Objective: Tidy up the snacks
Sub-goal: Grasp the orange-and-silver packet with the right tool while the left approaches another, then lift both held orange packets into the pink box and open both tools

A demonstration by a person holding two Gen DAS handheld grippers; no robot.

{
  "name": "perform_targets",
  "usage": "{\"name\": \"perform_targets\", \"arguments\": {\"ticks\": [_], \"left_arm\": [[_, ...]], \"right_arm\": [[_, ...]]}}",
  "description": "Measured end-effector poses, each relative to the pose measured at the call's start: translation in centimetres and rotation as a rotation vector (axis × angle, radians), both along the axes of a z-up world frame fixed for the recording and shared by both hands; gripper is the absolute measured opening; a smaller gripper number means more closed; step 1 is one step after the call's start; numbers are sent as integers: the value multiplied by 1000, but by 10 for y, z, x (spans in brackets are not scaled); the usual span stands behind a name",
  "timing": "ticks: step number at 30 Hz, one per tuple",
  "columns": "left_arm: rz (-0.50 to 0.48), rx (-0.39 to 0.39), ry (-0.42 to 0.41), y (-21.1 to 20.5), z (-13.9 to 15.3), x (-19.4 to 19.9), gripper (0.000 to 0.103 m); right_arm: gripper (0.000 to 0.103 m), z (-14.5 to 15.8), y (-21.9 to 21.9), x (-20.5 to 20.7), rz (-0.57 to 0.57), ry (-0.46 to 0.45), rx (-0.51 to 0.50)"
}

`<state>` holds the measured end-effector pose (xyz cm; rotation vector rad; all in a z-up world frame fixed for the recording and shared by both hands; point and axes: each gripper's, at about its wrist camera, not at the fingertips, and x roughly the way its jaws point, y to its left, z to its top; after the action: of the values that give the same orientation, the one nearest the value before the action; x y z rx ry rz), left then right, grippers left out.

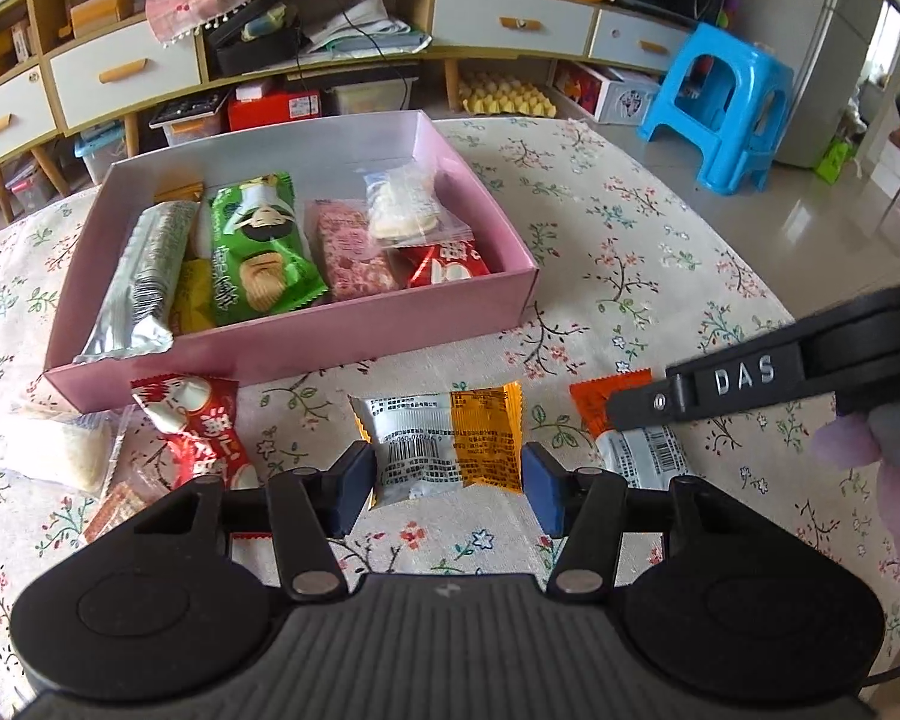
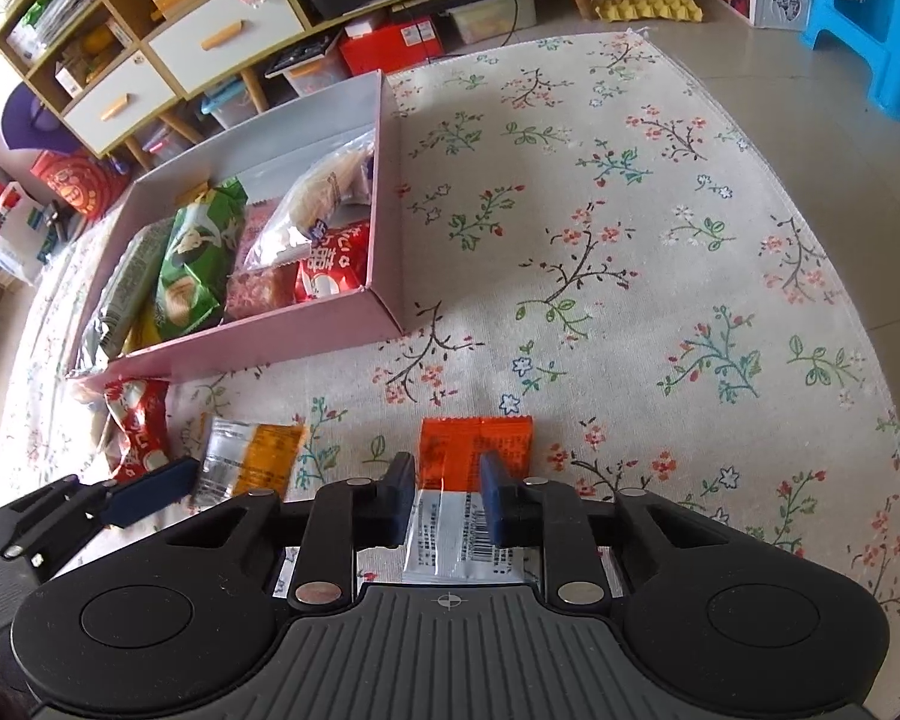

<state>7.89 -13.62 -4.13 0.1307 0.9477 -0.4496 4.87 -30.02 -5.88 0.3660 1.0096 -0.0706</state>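
Left gripper [image 1: 444, 483] jaws apart, straddling yellow-and-silver foil snack packet [image 1: 441, 441] for pickup. Right gripper [image 2: 447, 495] clamped on orange-and-white packet [image 2: 471, 480]. Both lie near table's front edge, before pink cardboard box [image 1: 342, 333] half-filled with snacks.

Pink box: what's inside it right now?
Pink box holds a silver pack, green chip pack, pink pack, clear bag of white snacks and a red pack. Yellow wrappers show underneath; the rest is covered.
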Motion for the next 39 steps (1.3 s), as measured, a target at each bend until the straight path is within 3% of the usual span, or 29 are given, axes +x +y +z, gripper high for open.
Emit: {"name": "perform_targets", "arguments": {"ticks": [3,5,7,11,17,18,19,20,29,39], "left_arm": [[8,3,6,4,0,1,50],[15,12,10,5,-2,1,50],[21,18,16,7,-3,1,50],[25,22,22,11,-3,1,50],[31,15,19,15,0,2,50],[32,12,19,16,0,2,50],[33,9,17,16,1,2,50],[34,6,16,16,2,2,50],[70,-45,-17,30,18,9,50],[186,-83,-98,64,41,30,50]], "right_arm": [[37,-2,2,0,6,6,2],[50,-2,4,0,12,5,3],[57,-3,8,1,8,9,-26],[57,-6,18,3,17,25,-127],[57,-13,16,4,26,59,-151],[55,-13,17,4,24,51,-158],[43,-13,17,4,20,47,-164],[40,-12,16,4,12,43,-163],[38,5,9,6,-30,-6,-85],[38,33,6,18,-88,-131,67]]}}
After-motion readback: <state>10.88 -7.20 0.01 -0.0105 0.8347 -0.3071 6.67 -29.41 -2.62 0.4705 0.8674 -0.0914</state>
